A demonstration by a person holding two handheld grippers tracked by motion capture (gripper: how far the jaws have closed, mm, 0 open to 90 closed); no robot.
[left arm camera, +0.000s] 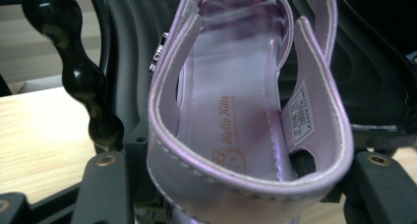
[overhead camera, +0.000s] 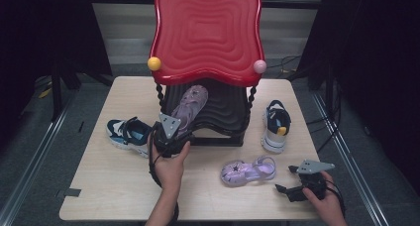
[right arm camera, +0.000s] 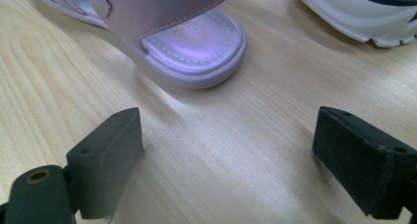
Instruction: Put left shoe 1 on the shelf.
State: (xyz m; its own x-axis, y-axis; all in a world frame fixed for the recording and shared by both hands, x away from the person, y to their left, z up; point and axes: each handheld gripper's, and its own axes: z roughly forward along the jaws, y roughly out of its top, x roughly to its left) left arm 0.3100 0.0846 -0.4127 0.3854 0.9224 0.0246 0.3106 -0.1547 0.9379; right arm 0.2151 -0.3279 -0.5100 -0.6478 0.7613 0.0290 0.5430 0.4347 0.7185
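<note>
A shiny purple sandal (overhead camera: pixel 192 106) lies toe-first over the black lower shelf (overhead camera: pixel 225 112) of a red-topped stand. My left gripper (overhead camera: pixel 168 133) is shut on its heel at the shelf's front edge. In the left gripper view the heel strap (left arm camera: pixel 246 182) sits squeezed between the two black jaws, and the insole (left arm camera: pixel 231 101) runs away from me. The matching sandal (overhead camera: pixel 247 170) lies flat on the table, right of centre. My right gripper (overhead camera: pixel 293 189) rests low near the table's front right corner, open, with bare table between its pads (right arm camera: pixel 105 160). That sandal's toe (right arm camera: pixel 196 47) lies just ahead of it.
The stand's wavy red top (overhead camera: pixel 208 32) overhangs the shelf, with a yellow knob (overhead camera: pixel 154 63), a pink knob (overhead camera: pixel 259 66) and black twisted posts (left arm camera: pixel 81 76). A navy-and-white sneaker (overhead camera: pixel 128 133) lies left of the stand and another (overhead camera: pixel 276 124) to its right. The wooden table (overhead camera: pixel 114 186) ends close behind my hands.
</note>
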